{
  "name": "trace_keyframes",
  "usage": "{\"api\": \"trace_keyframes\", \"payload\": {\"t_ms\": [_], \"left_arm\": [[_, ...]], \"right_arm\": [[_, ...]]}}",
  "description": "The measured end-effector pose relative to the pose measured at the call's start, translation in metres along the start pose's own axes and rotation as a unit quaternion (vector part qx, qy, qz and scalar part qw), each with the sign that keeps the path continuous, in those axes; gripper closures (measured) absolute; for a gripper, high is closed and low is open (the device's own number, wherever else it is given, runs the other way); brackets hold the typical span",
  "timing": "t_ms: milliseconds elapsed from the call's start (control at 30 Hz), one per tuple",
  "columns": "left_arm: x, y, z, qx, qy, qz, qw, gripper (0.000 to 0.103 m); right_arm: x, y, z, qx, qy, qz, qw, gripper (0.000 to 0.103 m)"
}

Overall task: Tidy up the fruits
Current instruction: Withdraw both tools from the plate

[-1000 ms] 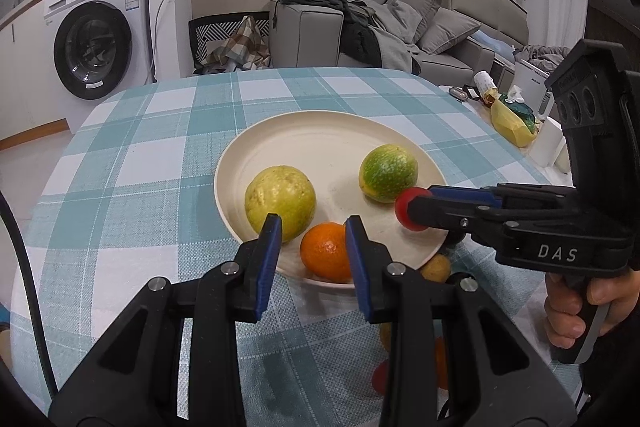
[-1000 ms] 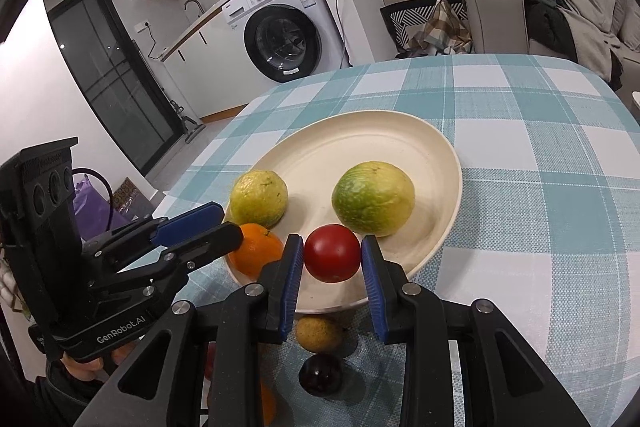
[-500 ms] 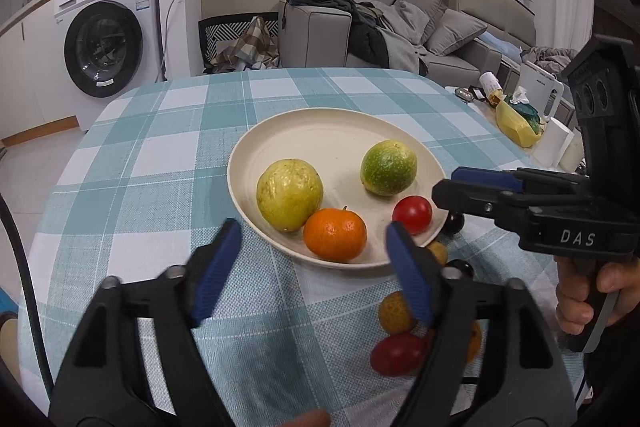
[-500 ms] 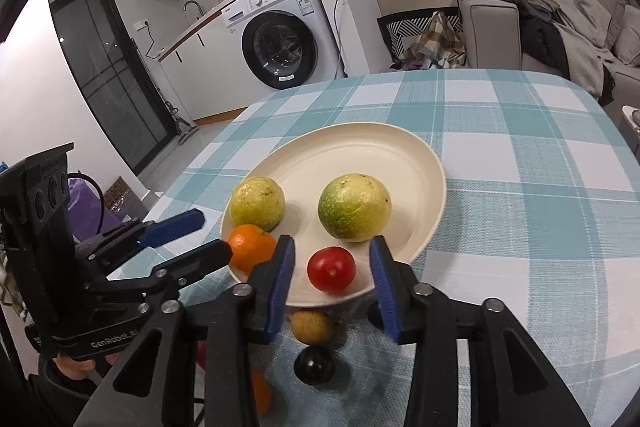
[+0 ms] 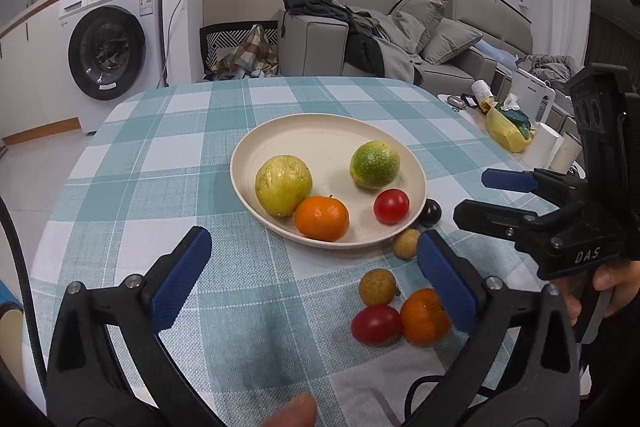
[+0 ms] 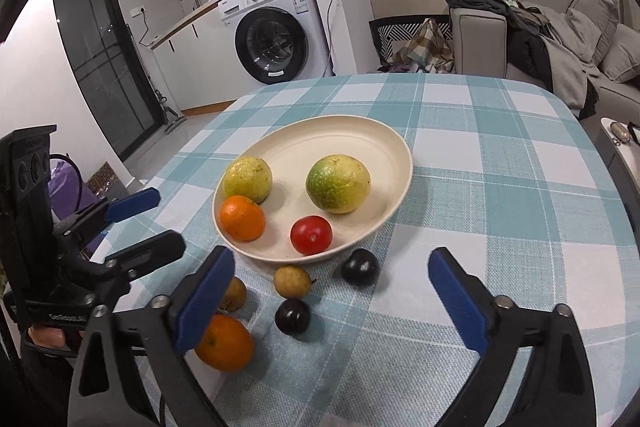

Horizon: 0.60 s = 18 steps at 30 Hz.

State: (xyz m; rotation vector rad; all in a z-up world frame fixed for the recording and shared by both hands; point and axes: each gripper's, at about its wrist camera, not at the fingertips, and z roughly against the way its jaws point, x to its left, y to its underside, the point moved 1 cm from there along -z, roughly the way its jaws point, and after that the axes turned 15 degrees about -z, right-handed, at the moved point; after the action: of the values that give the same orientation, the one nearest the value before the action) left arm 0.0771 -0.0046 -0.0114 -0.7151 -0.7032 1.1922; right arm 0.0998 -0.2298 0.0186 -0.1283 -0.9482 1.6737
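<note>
Gaping wide and empty, the left gripper (image 5: pixel 312 269) and right gripper (image 6: pixel 330 291) framed the cream plate (image 6: pixel 384 143) at frame centre, holding four fruits; smaller fruits (image 6: pixel 292 281) lay below it.

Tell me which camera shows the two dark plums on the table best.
The right wrist view: both dark plums, one beside the plate and one nearer, lie unobstructed. The left wrist view shows only one, partly hidden behind the plate's rim.

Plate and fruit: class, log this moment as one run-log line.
left gripper: open, empty | right gripper: open, empty | plate: four fruits | tablecloth: loose fruits beside plate
</note>
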Motion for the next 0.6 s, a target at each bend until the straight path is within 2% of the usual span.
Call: {"api": "trace_keyframes", "payload": {"t_ms": [100, 267, 600], "left_arm": [[-0.002, 0.003, 0.005, 0.003, -0.007, -0.003, 1.0000, 0.001], [-0.004, 0.013, 0.003, 0.022, 0.005, -0.003, 0.9997, 0.001], [-0.013, 0.020, -0.001, 0.033, 0.008, -0.014, 0.9993, 0.001]], "right_arm": [[-0.001, 0.002, 0.003, -0.001, 0.006, -0.001, 1.000, 0.000], [-0.001, 0.007, 0.004, 0.010, 0.008, -0.003, 1.000, 0.000], [-0.002, 0.017, 0.000, 0.028, 0.027, 0.008, 0.999, 0.000]]}}
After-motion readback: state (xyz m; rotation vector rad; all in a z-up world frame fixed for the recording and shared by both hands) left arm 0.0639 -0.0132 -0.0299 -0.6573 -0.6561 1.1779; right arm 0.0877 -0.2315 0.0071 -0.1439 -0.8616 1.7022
